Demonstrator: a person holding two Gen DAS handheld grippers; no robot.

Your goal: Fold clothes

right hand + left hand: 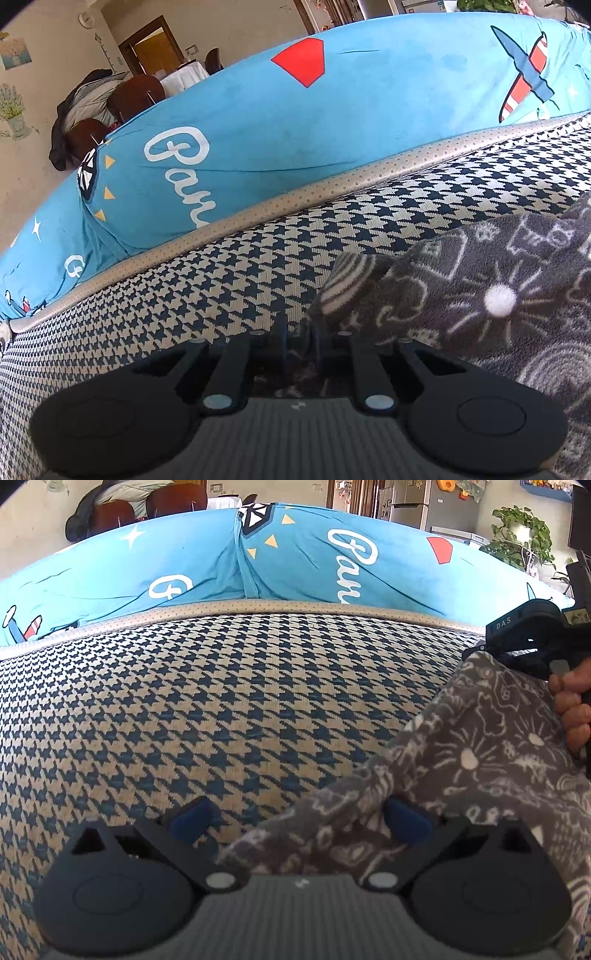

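One grey fleece garment [491, 746], printed with white line drawings and dots, lies on a houndstooth cushion [229, 709]. In the left wrist view it covers the right side of the cushion and runs down toward the lower middle, where a narrow strip of it [295, 834] passes between the two blue pads [192, 818] of the left gripper [299, 821]. Those pads stand wide apart; the right one touches the fleece, the left one sits over bare cushion, and nothing is pinched.

The right gripper [299, 332] has its two fingers drawn almost together, with a bit of the grey fleece caught in the narrow slot between them. In the right wrist view a striped fold of the garment [347, 284] rises just beyond the fingertips, and the rest spreads to the right. From the left wrist view this same gripper [517, 638] shows at the right edge, nipping the garment's upper corner, with one hand [570, 709] wrapped round its handle.

Behind the cushion one dotted beige piping [258, 607] runs along its edge, and past that rises one blue cover [303, 561] with white script, a red patch and small yellow triangles. In the room beyond, two brown chairs [173, 498], a dark coat [79, 517] draped over one, one fridge [424, 502] and one leafy plant [521, 531] are visible.
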